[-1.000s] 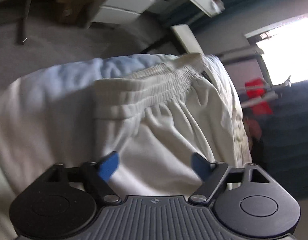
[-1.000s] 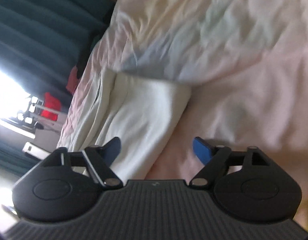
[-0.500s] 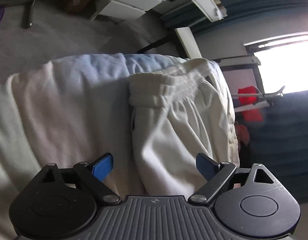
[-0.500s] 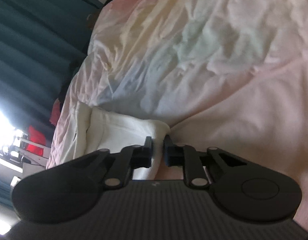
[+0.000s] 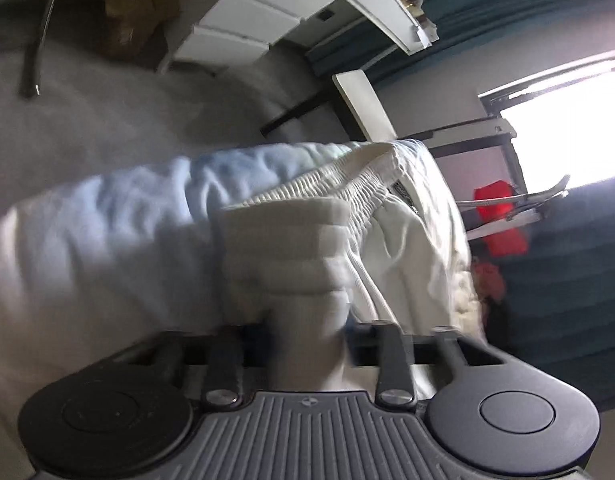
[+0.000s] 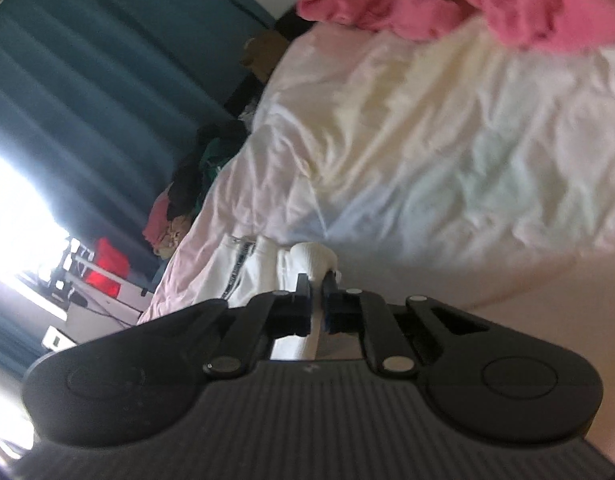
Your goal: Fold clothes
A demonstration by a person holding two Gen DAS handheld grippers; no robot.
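White shorts (image 5: 391, 248) with a ribbed elastic waistband lie on a pale bed sheet (image 5: 107, 232). In the left wrist view my left gripper (image 5: 307, 340) is shut on a bunched corner of the waistband, the cloth rising between the fingers. In the right wrist view my right gripper (image 6: 316, 304) is shut on a folded edge of the same white shorts (image 6: 263, 268), which trail off to the left along the bed's edge. The sheet (image 6: 447, 152) spreads wrinkled beyond it.
A pink garment (image 6: 467, 8) lies at the far end of the bed. A heap of dark and red clothes (image 6: 183, 204) sits beside the bed by the teal curtain (image 6: 79, 92). White shelving (image 5: 275, 12), a bright window (image 5: 567, 136) and a red object (image 5: 495, 216) stand beyond.
My left gripper went from open to shut on the waistband corner. My right gripper shut on the shorts' edge half a second ago and has since lifted, showing more of the bed.
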